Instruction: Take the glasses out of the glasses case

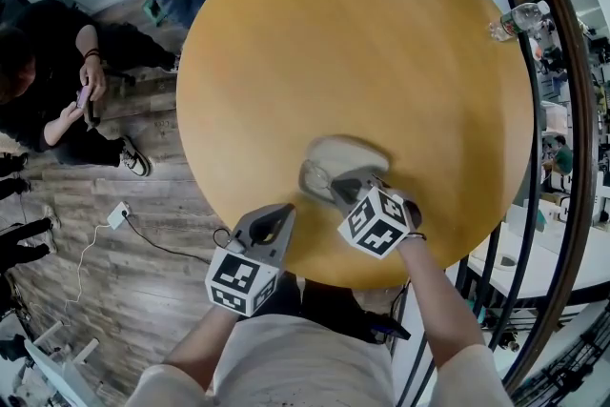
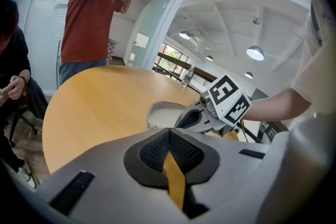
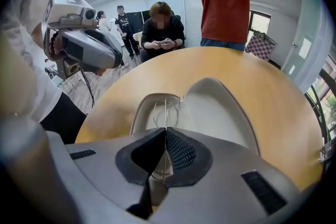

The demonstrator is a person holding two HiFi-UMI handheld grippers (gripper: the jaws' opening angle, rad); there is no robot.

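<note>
Between the right gripper's [image 3: 166, 131] closed jaws sits the wire glasses [image 3: 165, 112] frame, edge-on along the jaw line, its rims just ahead of the tips over the open case [image 3: 218, 107]. The left gripper [image 2: 169, 132], shut on nothing, hangs to its left at the tabletop [image 1: 362, 43] edge. Only the right gripper view shows the pinch; the head view blurs it.
</note>
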